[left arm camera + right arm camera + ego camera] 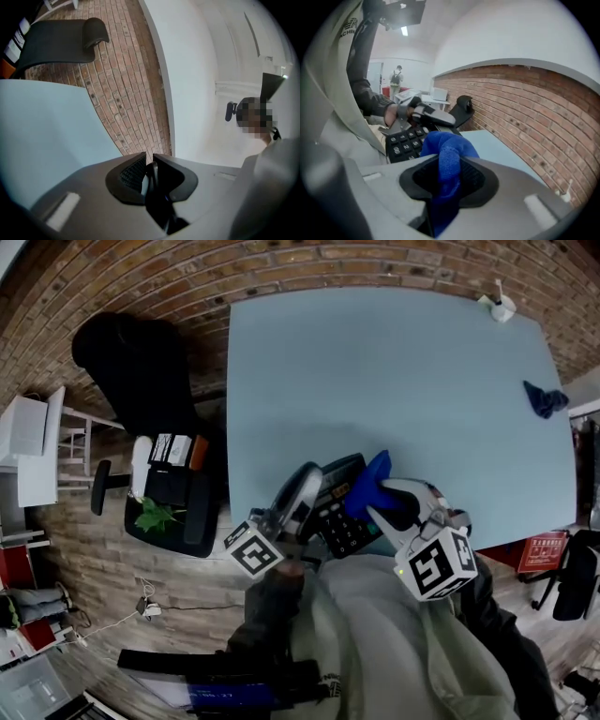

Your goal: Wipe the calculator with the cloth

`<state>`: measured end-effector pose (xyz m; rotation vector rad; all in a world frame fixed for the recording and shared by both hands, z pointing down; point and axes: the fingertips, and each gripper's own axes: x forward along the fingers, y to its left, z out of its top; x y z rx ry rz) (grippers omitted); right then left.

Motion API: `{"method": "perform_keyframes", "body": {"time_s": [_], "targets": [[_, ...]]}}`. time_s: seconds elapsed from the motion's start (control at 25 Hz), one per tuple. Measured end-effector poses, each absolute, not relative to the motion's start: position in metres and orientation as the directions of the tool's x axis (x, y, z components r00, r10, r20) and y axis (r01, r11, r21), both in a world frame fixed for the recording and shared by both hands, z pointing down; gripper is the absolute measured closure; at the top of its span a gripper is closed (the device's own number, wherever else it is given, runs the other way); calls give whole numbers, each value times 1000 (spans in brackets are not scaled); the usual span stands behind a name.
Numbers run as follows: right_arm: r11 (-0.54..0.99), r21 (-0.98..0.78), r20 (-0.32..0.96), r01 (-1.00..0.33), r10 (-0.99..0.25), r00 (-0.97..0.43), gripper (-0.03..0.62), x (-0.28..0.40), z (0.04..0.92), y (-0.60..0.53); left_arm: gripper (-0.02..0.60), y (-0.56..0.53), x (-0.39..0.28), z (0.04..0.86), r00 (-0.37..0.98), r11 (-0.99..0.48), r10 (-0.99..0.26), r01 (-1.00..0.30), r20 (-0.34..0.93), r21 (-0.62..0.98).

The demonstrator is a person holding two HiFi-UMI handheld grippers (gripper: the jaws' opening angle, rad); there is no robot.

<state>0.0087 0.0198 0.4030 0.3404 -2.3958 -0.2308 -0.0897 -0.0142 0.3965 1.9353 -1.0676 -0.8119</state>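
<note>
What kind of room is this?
Likely an office or workroom. There is a big light-blue table, a black chair, a brick wall and a calculator.

Just beyond the jaws of your right gripper (449, 164), the calculator (405, 140) keys carry white digits; 4, 5 and 2 can be made out. Up and left of those jaws, your grey jacket (349, 29) shows the letters "ACHIN", cut off. The red sign (547, 550) is unreadable.
</note>
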Motion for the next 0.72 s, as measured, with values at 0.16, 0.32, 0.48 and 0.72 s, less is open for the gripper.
{"method": "perform_keyframes", "body": {"time_s": [0.16, 0.32, 0.48, 0.72], "targets": [[961, 269, 597, 70, -110, -795, 487, -38, 388, 84, 546, -22, -93, 403, 446, -342, -883, -396, -147, 852], [976, 214, 591, 35, -101, -800, 487, -42, 401, 64, 546, -33, -100, 408, 450, -349, -881, -408, -147, 844], [958, 168, 642, -231, -284, -712, 487, -12, 448, -12, 546, -46, -102, 431, 477, -338, -871, -415, -114, 845], [926, 94, 719, -366, -318, -618, 487, 2, 506, -36, 546, -79, -82, 480, 578, -373, -814, -453, -52, 810]]}}
